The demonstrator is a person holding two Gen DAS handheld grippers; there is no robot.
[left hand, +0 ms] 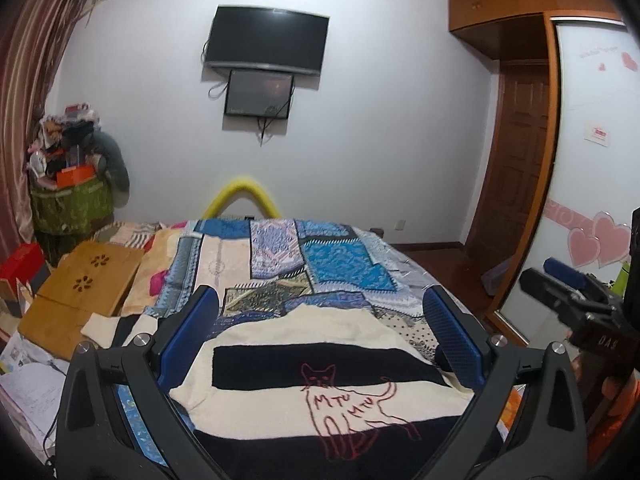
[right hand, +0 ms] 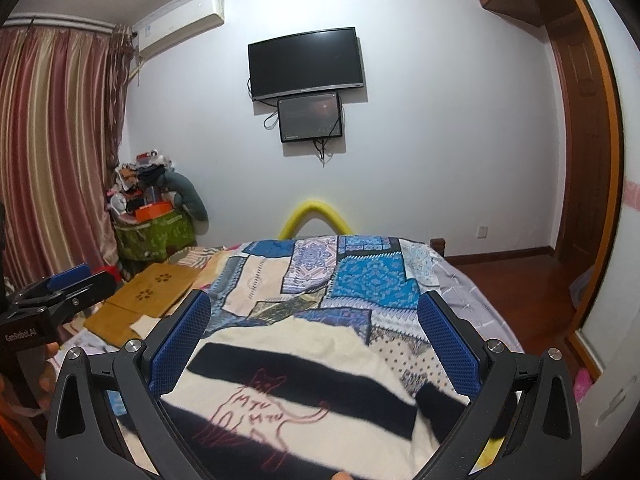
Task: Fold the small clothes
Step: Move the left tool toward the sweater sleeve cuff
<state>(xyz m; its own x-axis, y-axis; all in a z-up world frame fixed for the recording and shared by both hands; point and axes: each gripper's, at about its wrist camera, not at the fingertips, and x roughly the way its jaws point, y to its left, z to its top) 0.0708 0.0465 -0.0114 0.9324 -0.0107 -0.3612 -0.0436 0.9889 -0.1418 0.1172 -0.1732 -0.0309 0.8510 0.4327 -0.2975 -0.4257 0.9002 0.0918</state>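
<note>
Sweater (left hand: 320, 364), cream and black striped with a red cat outline, spread on bed (left hand: 340, 268), filling lower centre of both views. Stripes running left to right across frame. Left gripper (left hand: 320, 336) and right gripper (right hand: 314, 340) both spread wide, empty, hovering above. Neither clearly nearer; sleeve trailing toward lower left.

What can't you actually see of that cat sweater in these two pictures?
- Sweater bottom hem: cut off by the lower frame edge and the left tongs, left wrist view.
- Its left sleeve: partly hidden behind the tongs' finger, left wrist view.
- Cat drawing: blurred, feet cut off, right wrist view, framed by the right tongs.
</note>
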